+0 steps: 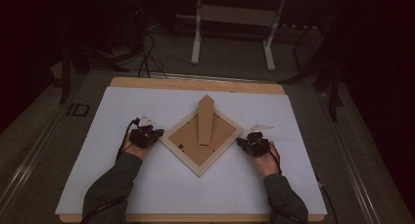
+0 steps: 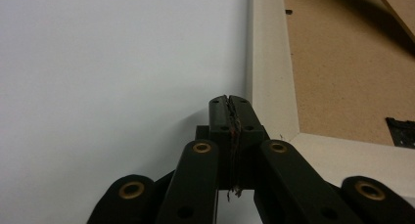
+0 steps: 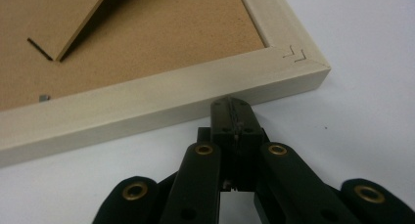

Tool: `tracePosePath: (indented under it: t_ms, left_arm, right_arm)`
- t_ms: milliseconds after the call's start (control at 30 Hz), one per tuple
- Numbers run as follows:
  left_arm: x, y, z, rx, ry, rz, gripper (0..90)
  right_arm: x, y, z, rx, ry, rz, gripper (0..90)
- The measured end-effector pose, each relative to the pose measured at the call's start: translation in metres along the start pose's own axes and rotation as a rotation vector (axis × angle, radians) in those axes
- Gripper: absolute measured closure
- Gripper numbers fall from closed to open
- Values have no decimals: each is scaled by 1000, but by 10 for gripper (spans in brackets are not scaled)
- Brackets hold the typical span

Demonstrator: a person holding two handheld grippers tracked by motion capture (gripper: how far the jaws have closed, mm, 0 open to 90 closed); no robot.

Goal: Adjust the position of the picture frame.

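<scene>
Wood frame: pale frame lies back-up at the middle of the high view, turned like a diamond on the white board; brown backing faces up.
Stand: cardboard stand lies on the backing, pointing to the upper part of the high view.
Left gripper: left gripper sits at the frame's left corner in the high view; jaws pressed fully together, nothing between them.
Left contact: in the left gripper view the tips lie just beside the frame's outer edge, right of centre; whether they touch it I cannot tell.
Right gripper: right gripper sits at the frame's right corner in the high view; jaws closed tight, holding nothing.
Right contact: in the right gripper view the tips meet the frame's side rail, near its corner at the upper right.
Hands: left hand and right hand come in from the bottom of the high view, grey sleeves behind them.
</scene>
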State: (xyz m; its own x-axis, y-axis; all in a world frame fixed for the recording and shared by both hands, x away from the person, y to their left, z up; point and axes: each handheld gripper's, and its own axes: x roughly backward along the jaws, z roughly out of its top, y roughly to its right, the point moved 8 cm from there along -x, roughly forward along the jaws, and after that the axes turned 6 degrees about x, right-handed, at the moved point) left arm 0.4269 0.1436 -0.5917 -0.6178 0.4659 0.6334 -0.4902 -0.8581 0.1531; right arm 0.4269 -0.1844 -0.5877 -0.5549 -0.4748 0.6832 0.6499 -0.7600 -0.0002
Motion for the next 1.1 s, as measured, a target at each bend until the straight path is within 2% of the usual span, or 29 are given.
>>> tracePosePath:
  t_ms: [267, 567, 1100]
  left_arm:
    - [4, 11, -7, -25, -17, -21, 900]
    - [8, 24, -13, -22, -22, -51, 900]
    - [12, 62, -24, -74, -45, -131, 900]
  right_arm:
    - [-1, -1, 1, 0, -5, -2, 898]
    - [-3, -2, 3, -3, -11, -3, 898]
    - [-5, 0, 5, -9, -24, -8, 899]
